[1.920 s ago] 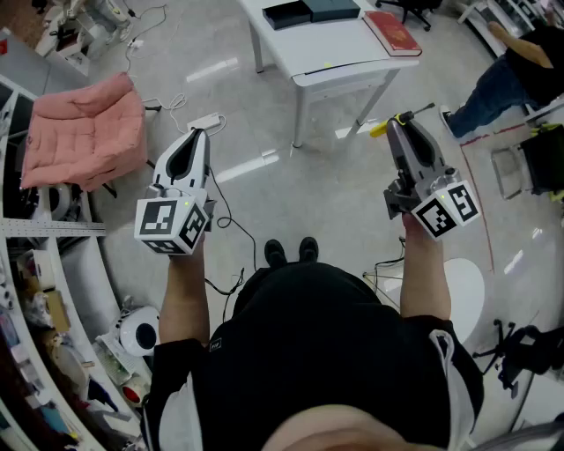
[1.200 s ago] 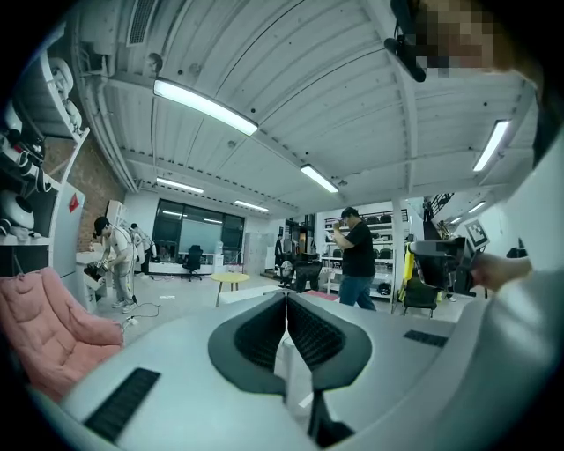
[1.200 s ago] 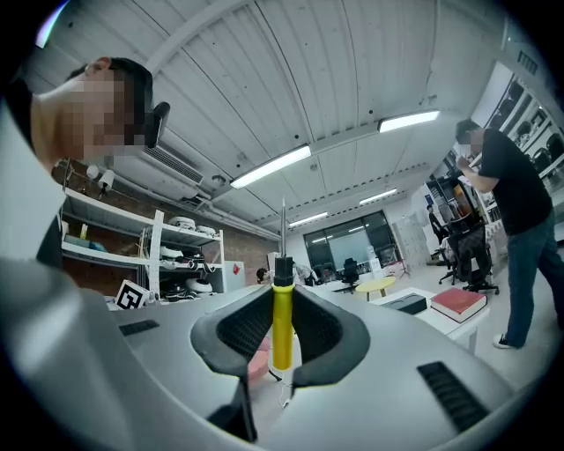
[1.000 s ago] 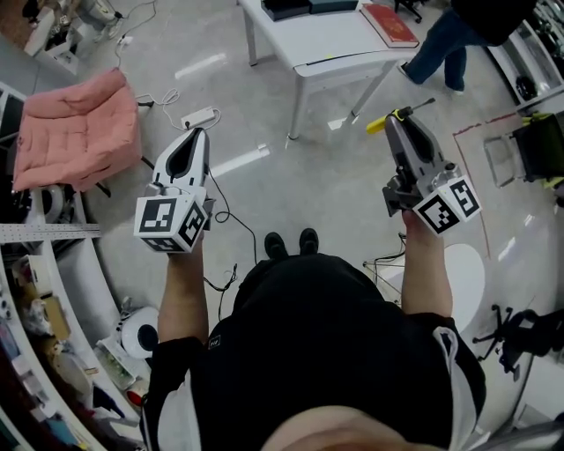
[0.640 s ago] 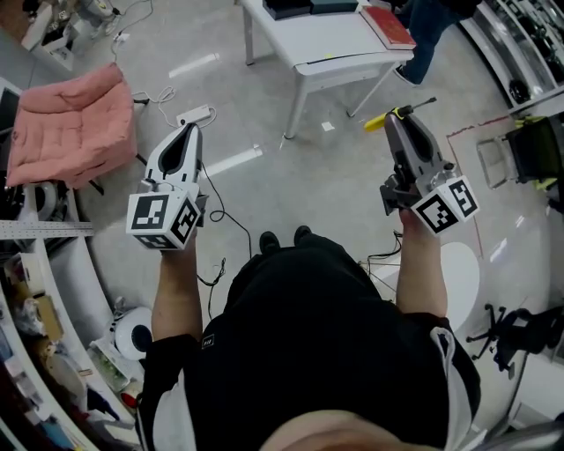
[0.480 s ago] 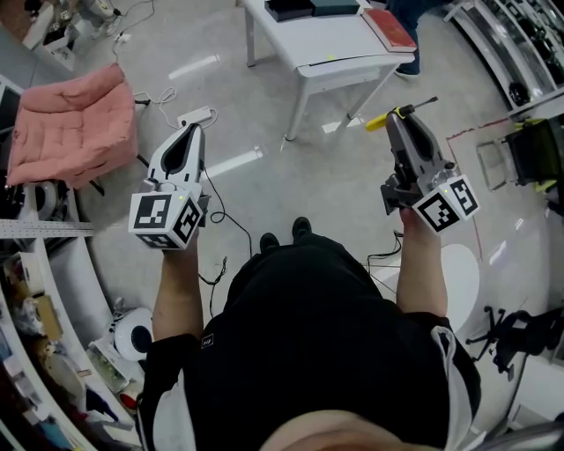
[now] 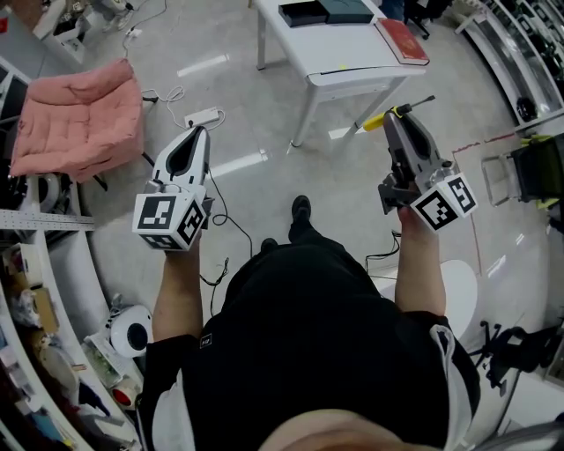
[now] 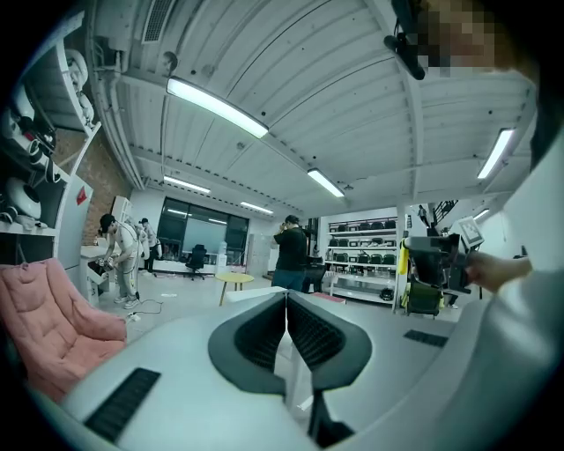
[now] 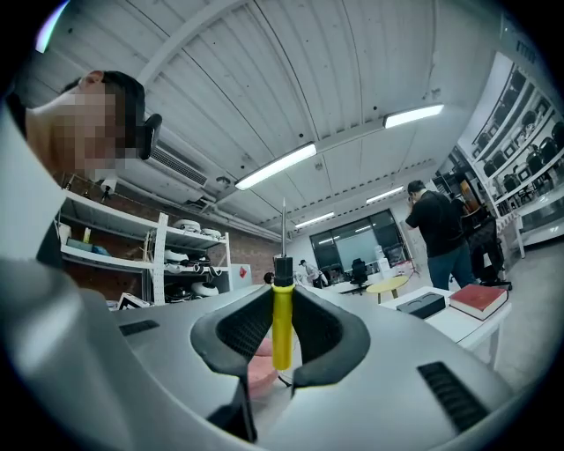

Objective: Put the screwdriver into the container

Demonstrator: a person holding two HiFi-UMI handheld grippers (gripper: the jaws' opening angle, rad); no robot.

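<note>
A screwdriver [image 7: 379, 121] with a yellow handle and a thin metal shaft lies crosswise in my right gripper [image 7: 393, 118], which is shut on it, held up in the air over the floor. In the right gripper view the screwdriver [image 9: 281, 321] stands upright between the pads, shaft pointing up, with the right gripper [image 9: 281, 292] shut round the handle. My left gripper [image 7: 196, 132] is also in the air at the left; the left gripper [image 8: 286, 296] has its jaws together with nothing between them. Two dark flat boxes [image 7: 304, 12] lie on a white table [image 7: 352, 63] ahead.
A red book [image 7: 402, 40] lies on the table's right end. A pink cushioned seat [image 7: 75, 110] sits at the left, with a power strip and cables [image 7: 203, 117] on the floor. Shelves line the left edge. A person in black [image 8: 289, 255] stands farther off.
The person holding the grippers has stepped forward, one foot now ahead. The table sits a little lower in the head view. Another person's legs at the top right have left the view. Both grippers keep their hold.
</note>
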